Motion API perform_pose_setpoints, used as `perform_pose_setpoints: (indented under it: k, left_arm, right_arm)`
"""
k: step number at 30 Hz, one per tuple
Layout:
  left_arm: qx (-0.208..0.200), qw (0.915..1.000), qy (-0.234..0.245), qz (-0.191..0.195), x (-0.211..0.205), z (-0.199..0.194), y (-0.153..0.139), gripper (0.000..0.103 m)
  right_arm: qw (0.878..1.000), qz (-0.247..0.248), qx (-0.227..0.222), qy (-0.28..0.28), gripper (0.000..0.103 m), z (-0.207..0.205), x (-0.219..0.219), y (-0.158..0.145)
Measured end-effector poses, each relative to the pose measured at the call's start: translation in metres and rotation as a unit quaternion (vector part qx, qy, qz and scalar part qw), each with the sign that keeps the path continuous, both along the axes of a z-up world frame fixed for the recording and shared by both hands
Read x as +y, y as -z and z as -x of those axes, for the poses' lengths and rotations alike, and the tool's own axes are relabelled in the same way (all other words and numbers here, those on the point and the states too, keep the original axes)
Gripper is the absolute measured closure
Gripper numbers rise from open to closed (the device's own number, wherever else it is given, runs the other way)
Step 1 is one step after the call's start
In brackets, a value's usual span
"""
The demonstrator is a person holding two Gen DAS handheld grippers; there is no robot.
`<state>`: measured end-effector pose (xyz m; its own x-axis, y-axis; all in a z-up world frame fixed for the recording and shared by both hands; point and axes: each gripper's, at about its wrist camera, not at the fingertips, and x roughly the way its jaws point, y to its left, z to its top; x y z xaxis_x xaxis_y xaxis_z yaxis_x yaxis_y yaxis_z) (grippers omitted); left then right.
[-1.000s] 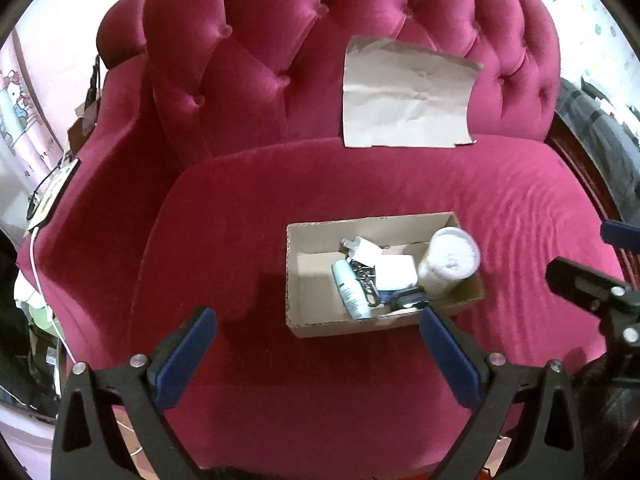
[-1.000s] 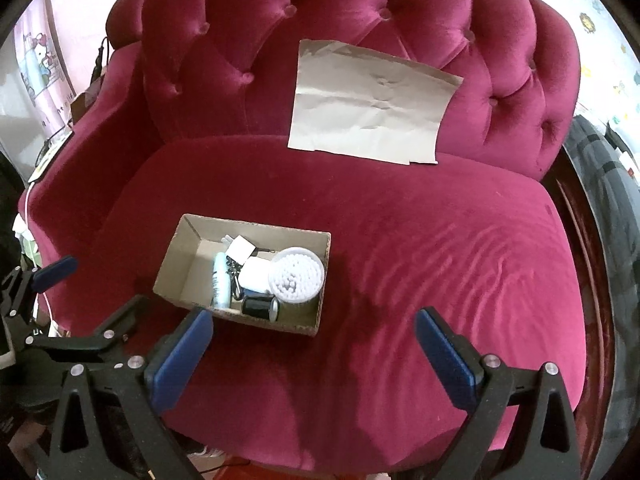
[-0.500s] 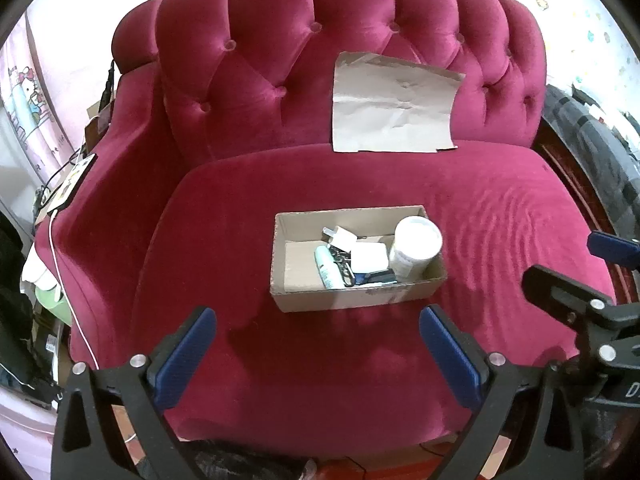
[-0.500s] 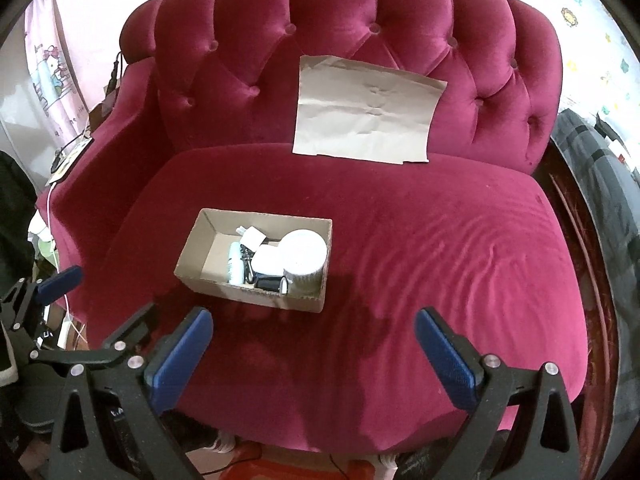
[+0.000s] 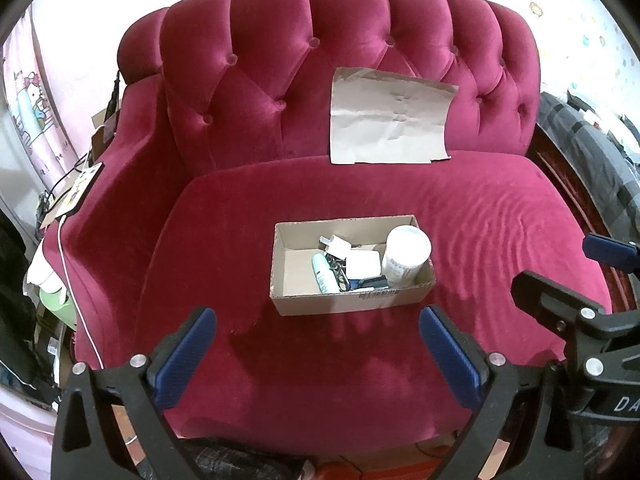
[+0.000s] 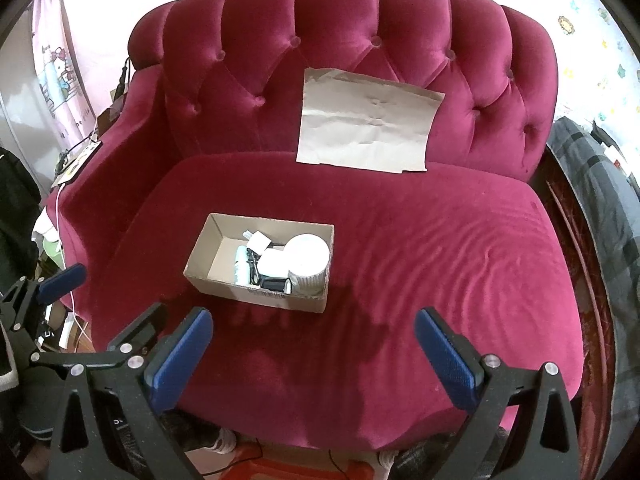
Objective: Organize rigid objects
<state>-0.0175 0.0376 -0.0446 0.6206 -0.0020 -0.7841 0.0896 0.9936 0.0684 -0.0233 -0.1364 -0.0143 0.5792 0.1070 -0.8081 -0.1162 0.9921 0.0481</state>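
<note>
1. Jaws: both grippers wide apart, holding nothing, touching nothing. Left gripper (image 5: 318, 354) and right gripper (image 6: 312, 354) hang off the front edge of the sofa (image 5: 500, 216) seat, side by side; the right one also shows at the right edge of the left view (image 5: 560, 308).

2. Sofa: red velvet, tufted back. It carries everything. A sheet of brown paper (image 5: 386, 120) leans against the back, at the rear edge of the seat, well apart from the rest.

3. Box (image 5: 352, 302): open cardboard, on the seat, nearer the front edge than the back. Long axis runs left-right, roughly parallel to the front edge. Dead ahead of the left jaws; ahead and to the left of the right jaws (image 6: 260, 294). Judged: left gripper is the nearer and better lined up.

4. Contents, all crowded into the right half of the box; left half bare:
   - white tub (image 5: 406, 250), upright, in the right end, tallest item;
   - square white charger (image 5: 362, 264), just left of the tub;
   - pale tube (image 5: 324, 276), lying front-to-back;
   - smaller white plug (image 5: 334, 245), toward the rear wall;
   - keys or a clip (image 5: 338, 272) between tube and charger; too small to tell;
   - dark item (image 5: 372, 282) at the front wall, unidentified.

5. Judged: next reach goes forward and down into the right half.
</note>
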Motion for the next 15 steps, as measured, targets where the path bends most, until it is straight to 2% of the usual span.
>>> perform_pose_setpoints:
  k: [15]
  left_arm:
    - [-0.006,1.0,0.002,-0.004,-0.0038,0.0043,-0.0088,0.0]
  right_arm:
    - [1.0,-0.001,-0.01,0.003,0.0,0.0054,-0.0025,-0.0094]
